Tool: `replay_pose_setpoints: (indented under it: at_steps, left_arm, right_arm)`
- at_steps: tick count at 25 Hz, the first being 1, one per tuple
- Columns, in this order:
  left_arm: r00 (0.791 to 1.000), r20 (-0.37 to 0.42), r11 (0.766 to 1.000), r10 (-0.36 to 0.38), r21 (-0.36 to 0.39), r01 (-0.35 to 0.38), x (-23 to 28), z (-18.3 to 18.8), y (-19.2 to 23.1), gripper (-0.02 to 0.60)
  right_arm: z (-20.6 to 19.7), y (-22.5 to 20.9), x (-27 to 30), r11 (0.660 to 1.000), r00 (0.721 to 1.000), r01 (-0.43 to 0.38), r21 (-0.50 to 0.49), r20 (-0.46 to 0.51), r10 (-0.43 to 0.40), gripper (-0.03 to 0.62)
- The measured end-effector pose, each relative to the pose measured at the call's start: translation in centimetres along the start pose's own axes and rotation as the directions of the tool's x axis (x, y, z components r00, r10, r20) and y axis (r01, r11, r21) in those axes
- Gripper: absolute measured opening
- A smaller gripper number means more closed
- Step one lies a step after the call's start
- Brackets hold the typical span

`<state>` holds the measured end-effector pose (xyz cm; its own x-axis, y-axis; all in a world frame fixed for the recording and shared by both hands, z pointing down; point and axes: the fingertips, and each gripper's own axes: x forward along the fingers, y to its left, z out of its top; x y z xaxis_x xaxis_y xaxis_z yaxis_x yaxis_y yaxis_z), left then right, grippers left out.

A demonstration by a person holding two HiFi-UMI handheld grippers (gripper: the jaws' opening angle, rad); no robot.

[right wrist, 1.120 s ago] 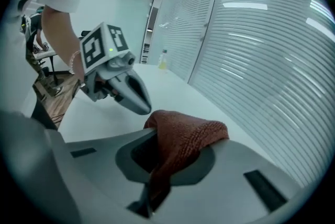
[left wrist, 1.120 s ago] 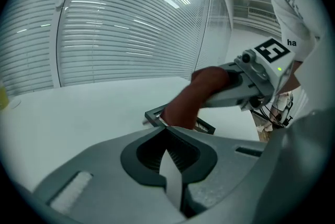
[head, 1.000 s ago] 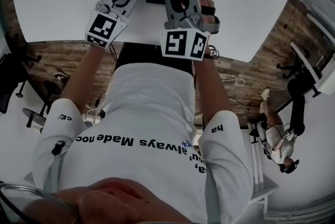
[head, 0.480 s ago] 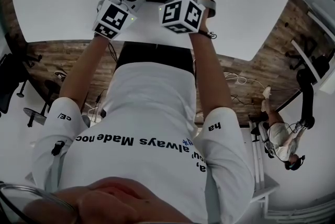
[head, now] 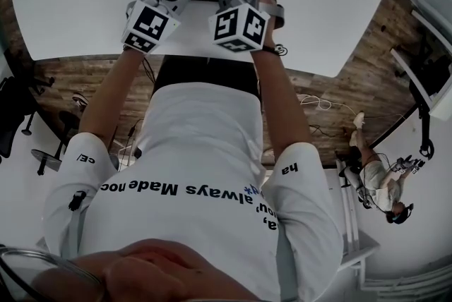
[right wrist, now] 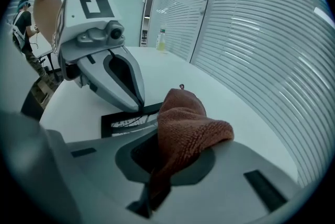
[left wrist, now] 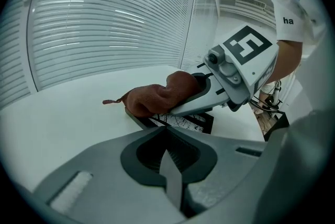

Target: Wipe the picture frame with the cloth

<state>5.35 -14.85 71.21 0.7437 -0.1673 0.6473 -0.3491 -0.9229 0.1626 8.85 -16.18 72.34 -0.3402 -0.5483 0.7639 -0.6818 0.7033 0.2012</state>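
The rust-brown terry cloth (right wrist: 191,123), soft and light, is pinched in the right gripper's (right wrist: 163,134) jaws and bunched on the flat black picture frame (right wrist: 123,122), which lies on the white table (right wrist: 73,105). The frame looks light and likely to slide, so it is best steadied at its rim. The left gripper (left wrist: 165,127), jaws pressed together, has its tip at that rim. The head view hides most of the frame; the gripper views show its printed face.
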Motion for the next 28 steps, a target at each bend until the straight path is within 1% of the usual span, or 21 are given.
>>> replay_pose_setpoints:
  at_steps: [4,8,13,15,20,22,23,26,28]
  left_arm:
    - [1.000,0.002,1.000,0.001,-0.005,-0.001,-0.1,-0.1,0.1,0.003]
    - [1.000,0.003,1.000,0.005,-0.009,-0.005,-0.2,-0.1,0.1,0.002]
    - [1.000,0.003,1.000,0.016,-0.011,-0.016,-0.1,-0.1,0.0,0.003]
    - [1.000,0.001,1.000,0.022,-0.012,-0.022,-0.1,0.0,0.1,0.002]
    - [1.000,0.000,0.999,0.027,-0.023,-0.027,-0.1,0.0,0.2,0.002]
    - [1.000,0.001,0.999,0.028,-0.027,-0.028,-0.2,-0.1,0.3,0.002]
    - [1.000,0.002,0.999,0.028,-0.030,-0.028,-0.2,0.0,0.3,0.002]
    - [0.999,0.003,0.999,0.032,-0.035,-0.032,-0.3,0.0,0.3,0.003]
    - [0.999,0.000,0.998,0.038,-0.040,-0.038,-0.3,-0.1,0.3,0.002]
  right_arm:
    - [-0.5,2.2,-1.1,0.999,0.999,-0.046,0.002,-0.010,0.046,0.028]
    - [-1.2,4.8,-2.6,0.995,0.995,-0.098,0.026,-0.003,0.098,0.028]
    - [-1.8,7.0,-4.3,0.990,0.991,-0.134,0.034,0.009,0.134,0.028]
    - [-2.1,7.4,-4.7,0.989,0.989,-0.146,0.023,0.007,0.146,0.028]
    - [-2.8,8.8,-5.7,0.982,0.983,-0.182,-0.044,-0.022,0.181,0.028]
    - [-2.2,8.3,-6.5,0.984,0.985,-0.174,-0.049,-0.006,0.174,0.028]
    - [-1.6,7.5,-7.0,0.987,0.988,-0.156,-0.042,0.014,0.157,0.028]
    - [0.8,3.7,-8.3,0.997,0.994,-0.075,-0.001,0.083,0.075,0.028]
    - [1.9,1.1,-8.8,1.000,0.993,-0.018,0.015,0.117,0.017,0.028]
